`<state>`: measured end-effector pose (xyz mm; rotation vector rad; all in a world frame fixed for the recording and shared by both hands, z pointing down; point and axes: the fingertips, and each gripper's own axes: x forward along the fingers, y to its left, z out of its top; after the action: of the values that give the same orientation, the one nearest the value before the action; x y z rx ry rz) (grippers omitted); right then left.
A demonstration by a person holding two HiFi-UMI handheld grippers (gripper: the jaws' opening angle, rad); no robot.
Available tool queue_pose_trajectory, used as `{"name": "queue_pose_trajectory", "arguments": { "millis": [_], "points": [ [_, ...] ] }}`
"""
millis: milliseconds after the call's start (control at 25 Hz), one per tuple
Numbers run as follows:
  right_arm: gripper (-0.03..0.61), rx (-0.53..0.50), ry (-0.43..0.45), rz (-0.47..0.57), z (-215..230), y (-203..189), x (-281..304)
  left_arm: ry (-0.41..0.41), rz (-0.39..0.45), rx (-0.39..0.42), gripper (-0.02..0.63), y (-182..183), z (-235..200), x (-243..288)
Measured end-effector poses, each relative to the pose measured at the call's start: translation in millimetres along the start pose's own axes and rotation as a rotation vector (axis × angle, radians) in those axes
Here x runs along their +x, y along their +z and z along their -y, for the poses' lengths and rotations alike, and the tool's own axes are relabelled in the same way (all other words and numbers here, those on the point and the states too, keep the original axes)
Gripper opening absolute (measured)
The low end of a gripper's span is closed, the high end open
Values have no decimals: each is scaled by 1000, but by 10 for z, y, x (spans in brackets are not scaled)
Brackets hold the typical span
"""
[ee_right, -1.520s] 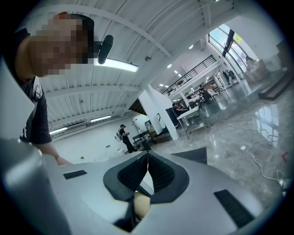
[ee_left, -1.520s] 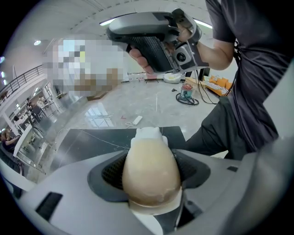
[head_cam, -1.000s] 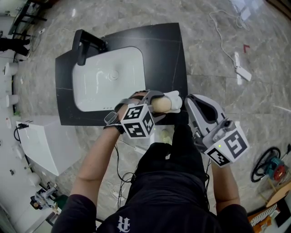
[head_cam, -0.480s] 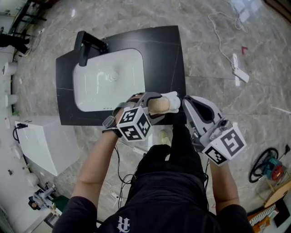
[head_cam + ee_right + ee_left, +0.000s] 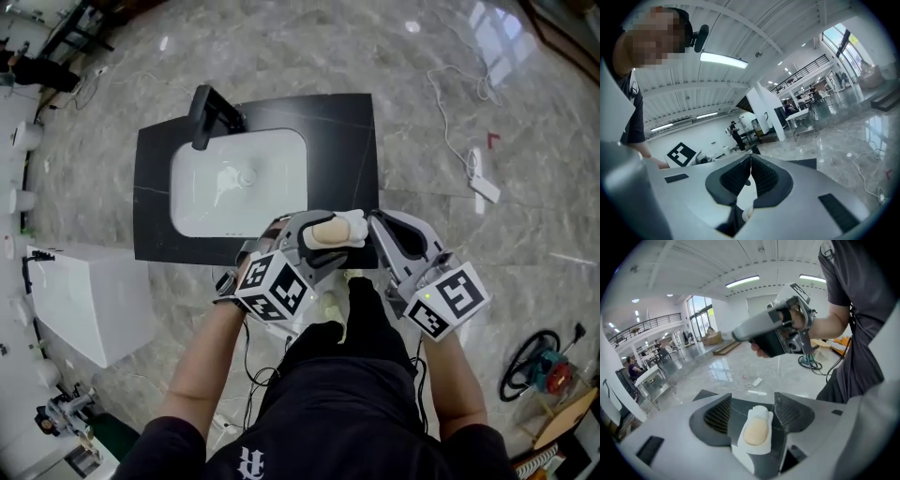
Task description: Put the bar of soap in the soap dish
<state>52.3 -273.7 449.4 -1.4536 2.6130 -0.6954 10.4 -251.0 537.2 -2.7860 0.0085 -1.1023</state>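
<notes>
Your left gripper jaws apart, straddling the soap dish holding the bar of soap; right gripper jaws pressed together, empty.

Sink basin sits centre-left in worktop, faucet at its upper-left corner. Soap dish, bar of soap in it, lies at worktop's lower-right edge, between left gripper jaws; right gripper just right.
</notes>
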Motion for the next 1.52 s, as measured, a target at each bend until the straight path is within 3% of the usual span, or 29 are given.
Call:
{"name": "queue_pose_trajectory", "arguments": {
  "millis": [240, 440, 520, 760, 960, 1520],
  "points": [
    [9, -72, 21, 12, -275, 282, -7, 181, 166, -104, 256, 559, -196, -519],
    [9, -130, 26, 29, -463, 517, -22, 282, 343, -399, 169, 766, -287, -939],
    [9, -147, 31, 37, -547, 597, -35, 341, 389, -449, 121, 823, -309, -1111],
    [9, -201, 82, 54, -911, 778, -30, 464, 521, -487, 23, 1088, -339, -1639],
    [9, -238, 112, 73, -1162, 929, -80, 552, 568, -520, 6, 1215, -333, -1948],
    [8, -296, 140, 46, -1589, 857, -173, 570, 628, -534, 6, 1247, -71, -2219]
  ]
}}
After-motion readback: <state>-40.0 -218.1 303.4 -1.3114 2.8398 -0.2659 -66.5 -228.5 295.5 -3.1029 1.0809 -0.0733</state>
